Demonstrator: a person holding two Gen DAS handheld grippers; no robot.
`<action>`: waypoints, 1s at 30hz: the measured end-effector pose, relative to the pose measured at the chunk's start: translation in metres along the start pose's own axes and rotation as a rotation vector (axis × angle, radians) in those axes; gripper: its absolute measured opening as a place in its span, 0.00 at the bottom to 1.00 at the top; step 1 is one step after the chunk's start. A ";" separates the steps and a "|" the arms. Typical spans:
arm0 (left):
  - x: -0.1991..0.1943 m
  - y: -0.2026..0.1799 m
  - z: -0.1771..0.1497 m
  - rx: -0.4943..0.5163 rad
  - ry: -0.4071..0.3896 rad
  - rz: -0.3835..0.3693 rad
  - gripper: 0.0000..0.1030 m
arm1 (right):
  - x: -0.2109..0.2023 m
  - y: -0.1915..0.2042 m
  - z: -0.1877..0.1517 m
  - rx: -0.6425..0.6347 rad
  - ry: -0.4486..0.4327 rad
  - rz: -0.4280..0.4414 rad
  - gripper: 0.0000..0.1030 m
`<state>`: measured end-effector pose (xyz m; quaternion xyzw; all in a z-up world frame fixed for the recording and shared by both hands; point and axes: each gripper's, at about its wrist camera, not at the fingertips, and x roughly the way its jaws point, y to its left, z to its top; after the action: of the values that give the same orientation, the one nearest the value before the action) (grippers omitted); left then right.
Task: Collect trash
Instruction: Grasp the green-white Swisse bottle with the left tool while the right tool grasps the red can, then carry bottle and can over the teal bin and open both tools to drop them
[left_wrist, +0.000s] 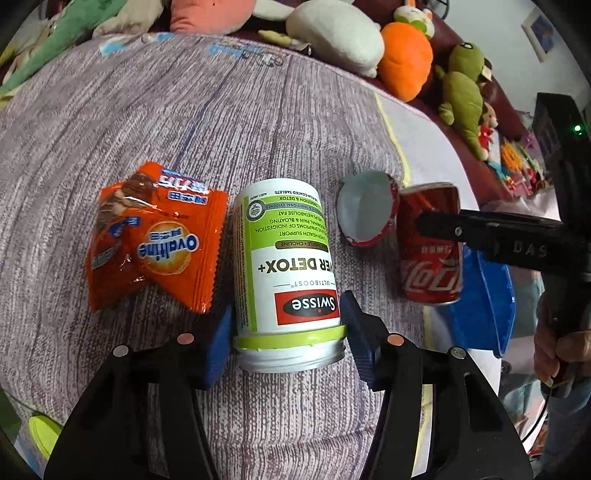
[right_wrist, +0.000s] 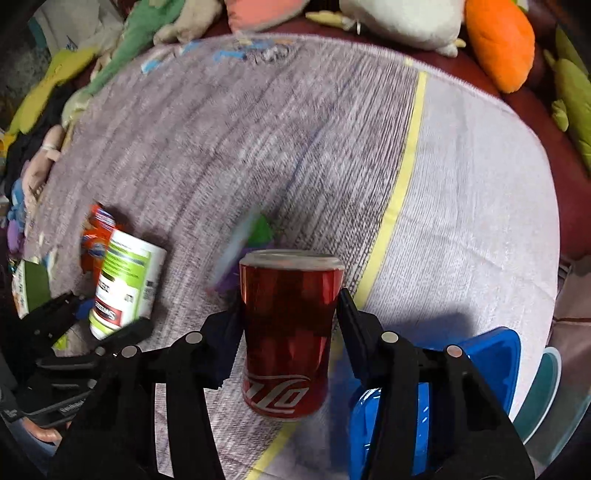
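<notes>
Left wrist view takes in the grey woven cloth (left_wrist: 184, 122), laid broad over the surface, with plush toys (left_wrist: 406, 59) ringing its far edge and a blue bin (left_wrist: 491, 306) just off its near right edge. As I judge it, nothing is binned yet: four pieces lie out. The white Swisse bottle (left_wrist: 288, 266) lies on its side between the pads of the left gripper (left_wrist: 286, 332), which flank its neck; whether they press I cannot tell. The red cola can (right_wrist: 288, 332) sits pinched between the pads of the right gripper (right_wrist: 290, 314), close beside the bin. The orange Ovaltine wrapper (left_wrist: 155, 236) and a small foil lid (left_wrist: 365, 210) wait untouched. Open cloth beyond leaves lifting room; the bin's rim crowds the right
</notes>
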<state>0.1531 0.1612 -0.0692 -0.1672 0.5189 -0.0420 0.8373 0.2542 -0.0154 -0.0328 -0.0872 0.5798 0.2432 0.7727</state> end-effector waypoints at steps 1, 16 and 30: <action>-0.003 -0.001 -0.001 0.001 -0.005 0.000 0.55 | -0.007 0.000 -0.002 0.005 -0.014 0.007 0.46; -0.048 -0.076 -0.015 0.129 -0.062 -0.052 0.55 | -0.101 -0.042 -0.054 0.156 -0.201 0.045 0.46; -0.037 -0.229 -0.031 0.380 -0.019 -0.156 0.55 | -0.177 -0.178 -0.160 0.433 -0.355 -0.021 0.46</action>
<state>0.1324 -0.0522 0.0237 -0.0461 0.4792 -0.2022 0.8528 0.1653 -0.2847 0.0576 0.1179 0.4730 0.1168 0.8653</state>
